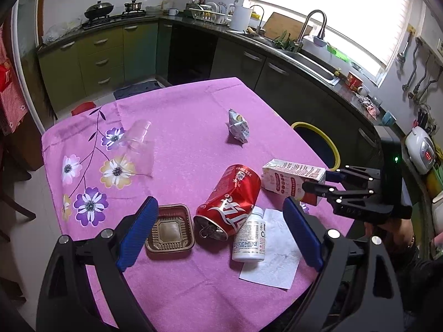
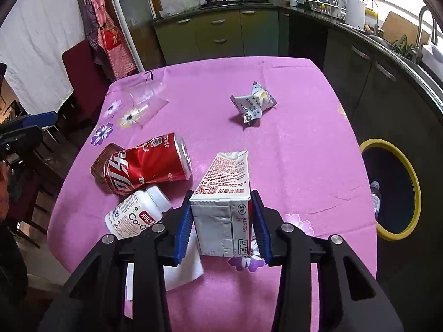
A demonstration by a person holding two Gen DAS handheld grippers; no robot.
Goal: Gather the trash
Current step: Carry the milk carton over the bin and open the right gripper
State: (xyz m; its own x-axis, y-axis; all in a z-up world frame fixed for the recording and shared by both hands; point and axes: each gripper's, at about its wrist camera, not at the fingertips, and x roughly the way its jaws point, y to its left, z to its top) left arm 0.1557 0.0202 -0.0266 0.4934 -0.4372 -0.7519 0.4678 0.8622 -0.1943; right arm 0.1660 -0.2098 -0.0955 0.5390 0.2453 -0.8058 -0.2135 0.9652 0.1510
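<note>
1 carton (image 2: 221, 207) is clamped between the right gripper (image 2: 221, 222) fingers; left gripper (image 1: 218, 229) hangs open above the can (image 1: 229, 202). Next, likely: carry it to the yellow-rimmed bin (image 2: 412, 182).

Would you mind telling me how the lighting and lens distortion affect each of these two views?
Left wrist view: the window is blown out to white, and the fisheye bends the counter edge into a curve. Right wrist view: light is more even, print on the milk carton reads sharply, the frame corners go black, and the table edges bow.
</note>
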